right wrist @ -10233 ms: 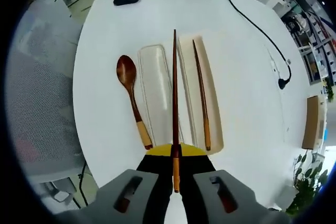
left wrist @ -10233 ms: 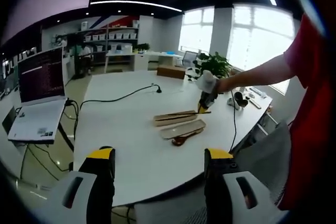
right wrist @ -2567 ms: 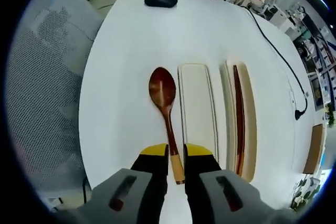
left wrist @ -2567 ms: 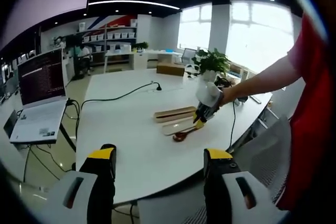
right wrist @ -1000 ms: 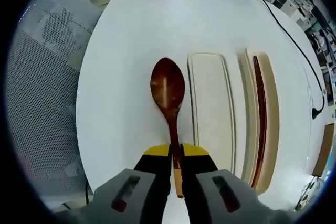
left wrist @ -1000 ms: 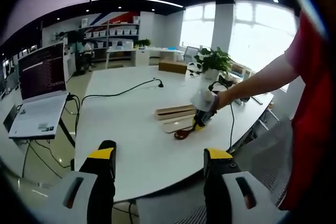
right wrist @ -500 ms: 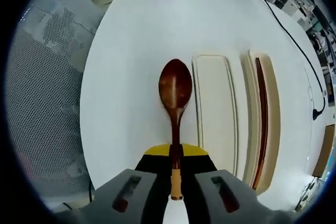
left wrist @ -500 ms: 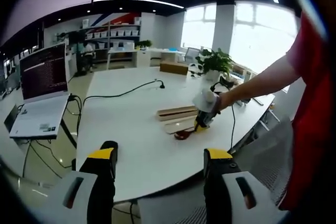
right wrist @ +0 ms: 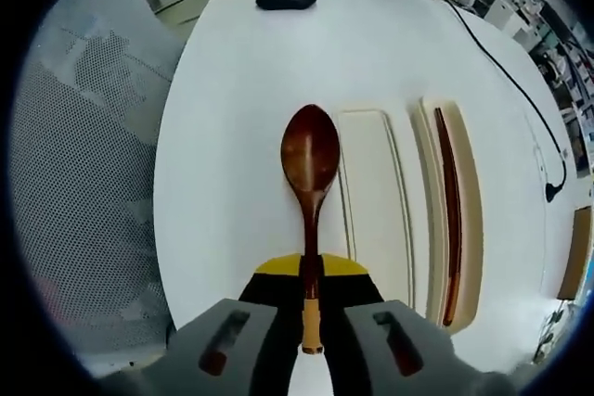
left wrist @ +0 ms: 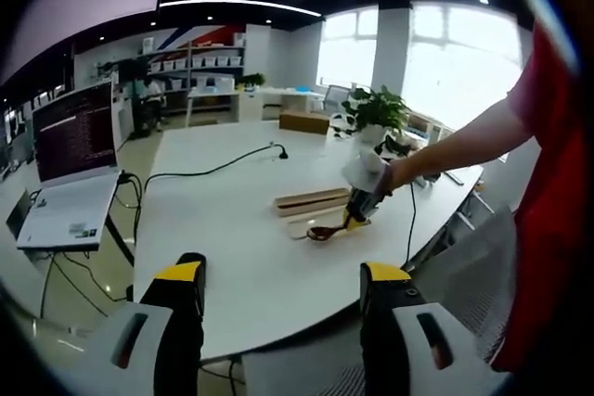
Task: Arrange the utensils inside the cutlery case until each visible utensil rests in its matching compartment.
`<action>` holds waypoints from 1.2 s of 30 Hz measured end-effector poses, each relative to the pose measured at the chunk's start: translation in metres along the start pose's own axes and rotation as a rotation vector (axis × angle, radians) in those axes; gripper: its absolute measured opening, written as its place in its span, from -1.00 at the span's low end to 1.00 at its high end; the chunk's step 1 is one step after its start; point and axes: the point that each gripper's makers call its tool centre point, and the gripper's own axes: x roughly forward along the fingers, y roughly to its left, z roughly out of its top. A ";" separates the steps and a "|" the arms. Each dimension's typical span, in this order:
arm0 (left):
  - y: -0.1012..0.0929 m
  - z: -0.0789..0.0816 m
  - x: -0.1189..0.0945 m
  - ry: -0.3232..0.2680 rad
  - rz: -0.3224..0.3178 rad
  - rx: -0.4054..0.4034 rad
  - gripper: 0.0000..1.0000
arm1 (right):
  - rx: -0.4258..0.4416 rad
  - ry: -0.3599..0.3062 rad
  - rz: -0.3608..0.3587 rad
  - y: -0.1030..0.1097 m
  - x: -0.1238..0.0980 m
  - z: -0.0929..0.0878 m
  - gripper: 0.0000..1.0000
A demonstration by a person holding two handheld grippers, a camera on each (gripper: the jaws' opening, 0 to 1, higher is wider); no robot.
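Now we grip the dark wooden spoon (right wrist: 310, 166) – right gripper (right wrist: 310, 277) clamped on its handle.
Beside it lies the cream cutlery case (right wrist: 376, 201) – our left gripper (left wrist: 281, 277) hangs apart.

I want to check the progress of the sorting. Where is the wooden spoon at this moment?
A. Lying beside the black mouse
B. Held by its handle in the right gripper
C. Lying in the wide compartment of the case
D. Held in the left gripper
B: in the right gripper view the right gripper has its jaws shut on the handle of the wooden spoon, whose bowl is beside the cutlery case, not in it.
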 end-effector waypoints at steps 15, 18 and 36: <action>-0.006 0.000 -0.005 -0.012 -0.005 0.006 0.40 | 0.003 -0.001 -0.014 0.004 -0.010 -0.002 -0.98; -0.008 -0.001 -0.006 -0.008 -0.005 0.012 0.40 | 0.000 0.002 -0.018 0.003 -0.011 -0.003 -0.98; -0.008 0.002 -0.007 -0.017 -0.008 0.023 0.39 | -0.008 0.003 -0.039 -0.004 -0.030 0.000 -0.98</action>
